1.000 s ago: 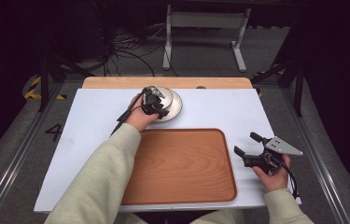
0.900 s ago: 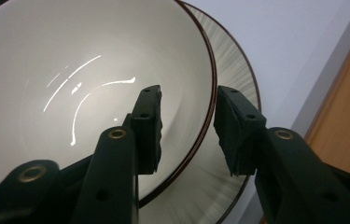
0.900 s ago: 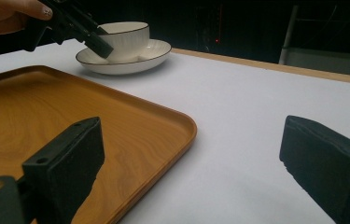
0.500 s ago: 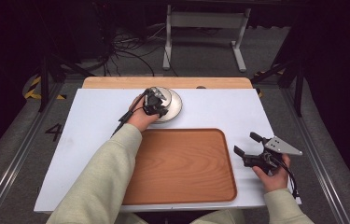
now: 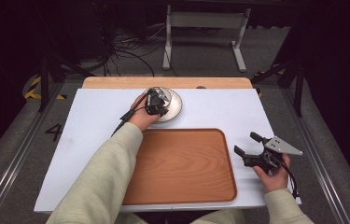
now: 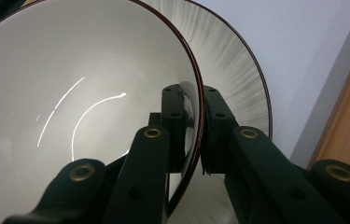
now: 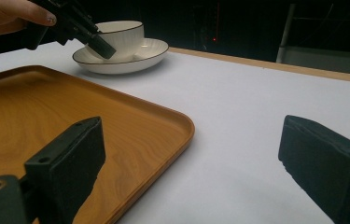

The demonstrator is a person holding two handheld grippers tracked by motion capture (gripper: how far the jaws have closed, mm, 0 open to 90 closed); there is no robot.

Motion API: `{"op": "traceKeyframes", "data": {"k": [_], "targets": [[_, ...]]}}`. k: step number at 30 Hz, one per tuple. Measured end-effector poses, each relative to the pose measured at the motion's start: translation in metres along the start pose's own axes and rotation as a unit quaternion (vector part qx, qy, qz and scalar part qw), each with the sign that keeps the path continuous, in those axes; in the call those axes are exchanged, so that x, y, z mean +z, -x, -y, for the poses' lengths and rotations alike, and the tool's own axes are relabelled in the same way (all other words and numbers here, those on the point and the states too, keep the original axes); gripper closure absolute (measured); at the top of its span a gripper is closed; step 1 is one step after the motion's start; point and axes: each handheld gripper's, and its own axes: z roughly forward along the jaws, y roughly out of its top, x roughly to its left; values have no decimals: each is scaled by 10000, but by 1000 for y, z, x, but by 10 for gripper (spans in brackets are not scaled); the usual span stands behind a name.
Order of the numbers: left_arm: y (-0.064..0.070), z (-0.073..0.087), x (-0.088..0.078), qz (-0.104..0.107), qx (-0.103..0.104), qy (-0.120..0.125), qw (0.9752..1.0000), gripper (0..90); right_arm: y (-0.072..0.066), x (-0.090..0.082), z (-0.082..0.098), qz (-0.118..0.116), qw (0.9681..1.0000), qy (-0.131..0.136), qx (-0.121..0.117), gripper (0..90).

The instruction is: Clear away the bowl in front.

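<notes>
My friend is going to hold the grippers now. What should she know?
Left gripper: its jaws have just been closing and are now shut on the rim of the bowl, one pad inside the wall, one outside.
Right gripper: open, holding nothing, low over the table to the right of the tray.
Things: the bowl sits in a plate at the far side of the table, just beyond the tray. The tray has nothing on it.
Done: the bowl is gripped.
Left: it is not yet lifted. My guess is it goes onto the tray, and maybe the plate too.
</notes>
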Motion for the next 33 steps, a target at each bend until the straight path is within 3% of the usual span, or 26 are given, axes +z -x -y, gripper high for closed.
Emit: {"op": "traceKeyframes", "data": {"k": [10, 14, 21, 24, 33], "targets": [[3, -2, -1, -156, 137, -48, 9998, 824, 0, 0, 0, 8, 10000, 3, 17, 79], [4, -3, -2, -135, 78, 5, 9999, 823, 0, 0, 0, 12, 10000, 5, 25, 79], [8, -9, -15, -52, 65, 135, 9999, 813, 0, 0, 0, 16, 10000, 1, 37, 81], [9, -11, -20, -149, 152, 139, 9997, 814, 0, 0, 0, 12, 10000, -3, 41, 81], [12, -14, -44, -126, 130, 313, 9993, 813, 0, 1, 0, 15, 10000, -40, 34, 86]]}}
